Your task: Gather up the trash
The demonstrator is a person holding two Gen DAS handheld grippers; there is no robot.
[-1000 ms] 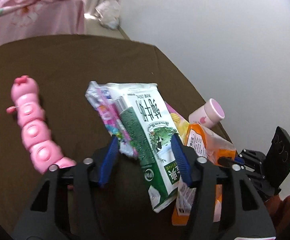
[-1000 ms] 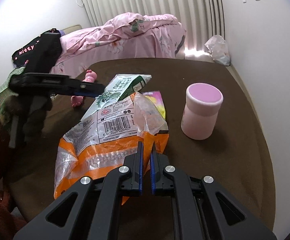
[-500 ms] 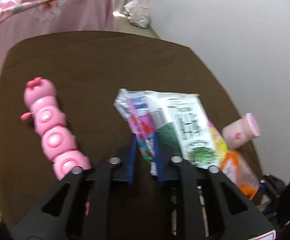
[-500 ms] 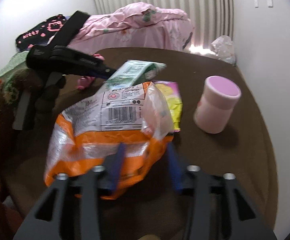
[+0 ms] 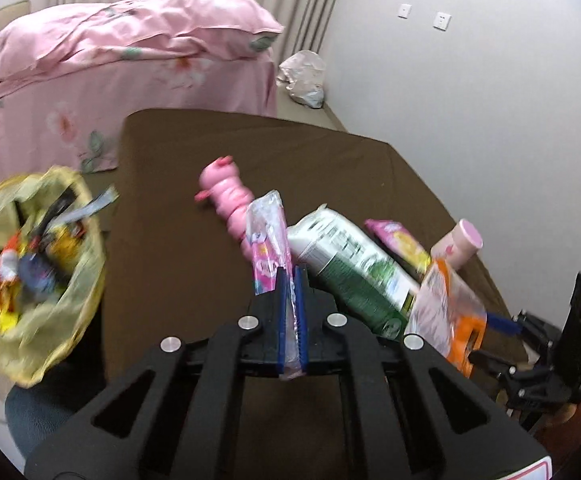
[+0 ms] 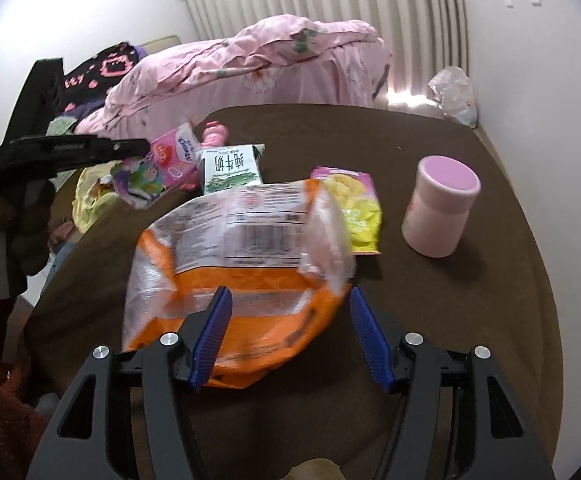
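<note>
My left gripper (image 5: 289,276) is shut on a pink plastic wrapper (image 5: 268,240), held up off the brown table (image 5: 178,168). The right wrist view shows that wrapper (image 6: 158,172) hanging from the left gripper (image 6: 130,148) at the table's left edge. My right gripper (image 6: 290,304) has its jaws opening wide. An orange and clear bag (image 6: 242,248) lies between and just beyond its pads, untouched. Behind the bag are a green and white milk carton (image 6: 232,168) and a yellow and pink snack packet (image 6: 354,204). A yellow trash bag (image 5: 30,272) with several wrappers inside hangs open left of the table.
A pink capped cup (image 6: 440,204) stands upright at the right of the table. A pink caterpillar toy (image 5: 226,196) lies behind the wrapper. A bed with pink covers (image 5: 110,60) is beyond the table, and a white plastic bag (image 5: 302,76) lies on the floor by the wall.
The left gripper shut on the pink wrapper, lifted it and swung left, bringing the trash bag into view. The right gripper let go of the orange bag and opened wide.
</note>
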